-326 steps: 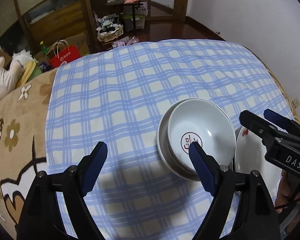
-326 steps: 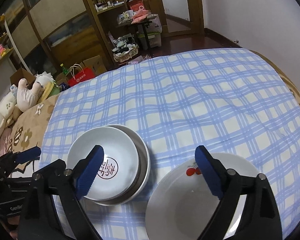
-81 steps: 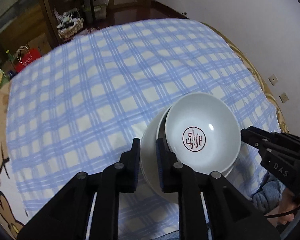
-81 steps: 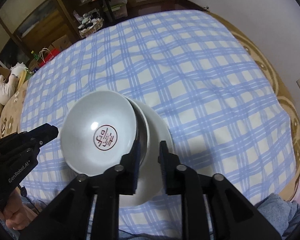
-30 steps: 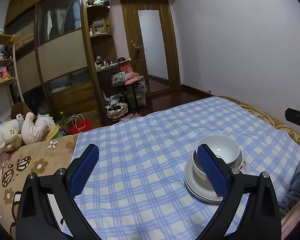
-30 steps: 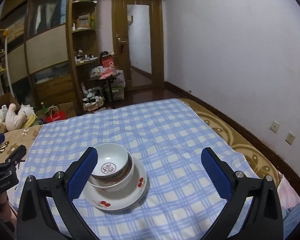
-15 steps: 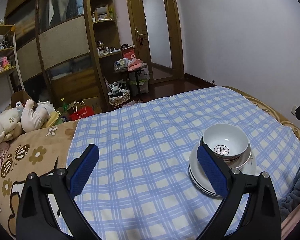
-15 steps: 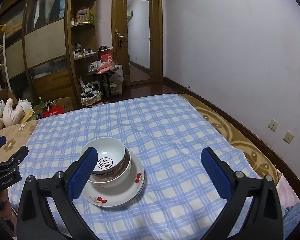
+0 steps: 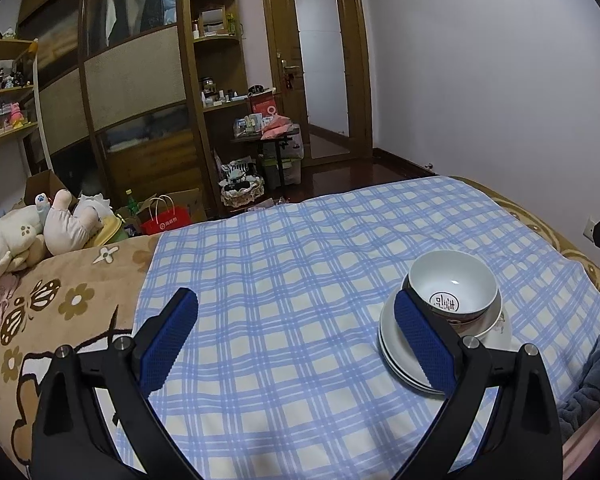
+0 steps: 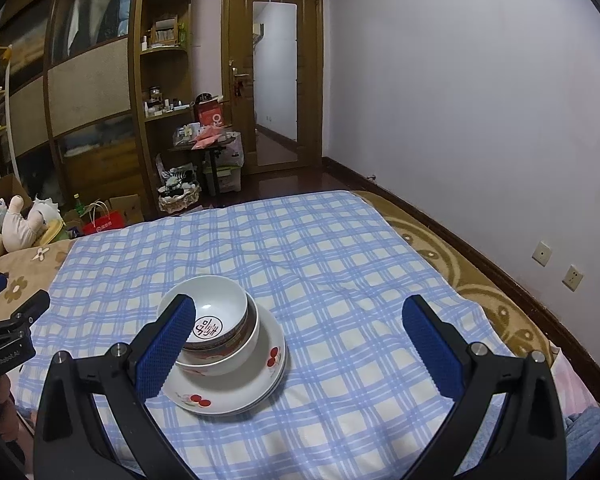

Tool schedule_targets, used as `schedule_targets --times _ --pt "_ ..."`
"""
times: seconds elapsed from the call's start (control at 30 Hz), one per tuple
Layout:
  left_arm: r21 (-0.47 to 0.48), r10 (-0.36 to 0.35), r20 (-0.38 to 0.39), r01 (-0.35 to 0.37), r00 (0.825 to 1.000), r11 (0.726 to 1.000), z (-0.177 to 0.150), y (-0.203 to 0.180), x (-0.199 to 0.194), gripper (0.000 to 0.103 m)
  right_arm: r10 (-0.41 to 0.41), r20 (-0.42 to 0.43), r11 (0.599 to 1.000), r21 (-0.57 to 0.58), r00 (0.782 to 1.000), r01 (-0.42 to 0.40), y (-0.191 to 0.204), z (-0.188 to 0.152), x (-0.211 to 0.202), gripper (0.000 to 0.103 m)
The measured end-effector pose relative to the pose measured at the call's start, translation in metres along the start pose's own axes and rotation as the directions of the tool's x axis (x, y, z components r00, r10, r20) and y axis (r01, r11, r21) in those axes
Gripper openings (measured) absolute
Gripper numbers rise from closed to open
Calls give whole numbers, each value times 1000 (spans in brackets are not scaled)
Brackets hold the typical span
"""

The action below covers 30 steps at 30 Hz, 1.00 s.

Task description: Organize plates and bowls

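Note:
A white bowl with a red seal mark (image 9: 454,286) (image 10: 210,306) sits nested in a second bowl (image 10: 224,354), and both stand on stacked white plates with red cherries (image 10: 260,384) (image 9: 396,350) on the blue checked cloth. My left gripper (image 9: 296,340) is open and empty, held back from the stack, which lies by its right finger. My right gripper (image 10: 298,344) is open and empty, with the stack by its left finger. The left gripper's body also shows in the right wrist view (image 10: 8,336).
The blue checked cloth (image 9: 300,280) covers a bed. A brown flowered blanket (image 9: 60,292) and plush toys (image 9: 40,228) lie at the left. Shelves, a red bag (image 9: 166,220) and a door stand beyond. A white wall (image 10: 480,120) runs along the right.
Both grippers went from shut on the dishes to wide open and pulled back. Over the last second both views tilted down slightly, so the stack sits nearer.

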<state>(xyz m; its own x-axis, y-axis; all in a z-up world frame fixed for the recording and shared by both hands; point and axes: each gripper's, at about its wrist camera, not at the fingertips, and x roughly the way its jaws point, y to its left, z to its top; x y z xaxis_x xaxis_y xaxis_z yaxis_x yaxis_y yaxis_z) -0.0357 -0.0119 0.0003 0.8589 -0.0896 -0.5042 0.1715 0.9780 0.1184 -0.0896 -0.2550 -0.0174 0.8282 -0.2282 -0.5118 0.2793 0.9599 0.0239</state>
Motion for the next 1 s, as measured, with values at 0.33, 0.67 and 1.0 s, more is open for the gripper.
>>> schedule_targets --times 0.33,0.67,1.0 --pt "-2 2 -2 -2 1000 1000 0 -2 -2 97 -4 -3 1000 -2 1000 4 -1 0 1 103" --pt "-2 -4 6 4 1000 1000 -1 -5 -6 97 -7 -1 1000 -6 1000 7 0 -1 1 103" --pt "-7 -9 -2 9 1000 1000 0 -8 -5 97 -8 0 1000 -9 1000 8 -2 -2 2 103"
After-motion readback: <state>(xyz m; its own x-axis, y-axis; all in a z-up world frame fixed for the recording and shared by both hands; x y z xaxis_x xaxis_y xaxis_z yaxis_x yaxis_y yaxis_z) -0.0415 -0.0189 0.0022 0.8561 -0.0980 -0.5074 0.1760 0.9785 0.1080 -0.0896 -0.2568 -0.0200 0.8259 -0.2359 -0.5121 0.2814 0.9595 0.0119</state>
